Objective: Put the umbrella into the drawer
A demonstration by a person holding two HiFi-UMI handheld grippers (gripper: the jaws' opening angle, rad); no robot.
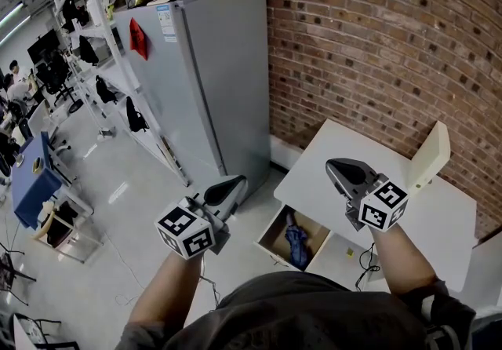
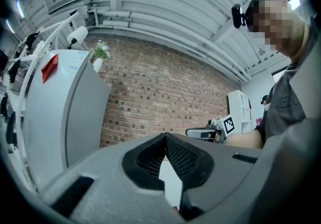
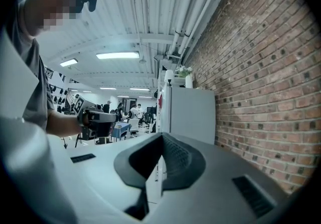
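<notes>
Left tongs: my left gripper (image 1: 229, 188) had its jaws pressed together, empty, beside the tall grey metal cabinet (image 1: 196, 82).
Umbrella: the folded dark-blue fabric umbrella (image 1: 296, 237) lay inside the open brown-lined drawer (image 1: 277, 234) of the white table (image 1: 329, 148).
Right tongs: my right gripper (image 1: 345, 171) was closed, empty, above the table.

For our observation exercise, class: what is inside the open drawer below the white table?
A folded blue umbrella lies in the drawer, toward its right side in the head view, and bare brown bottom shows beside it. The drawer's rear, under the tabletop, is hidden.
</notes>
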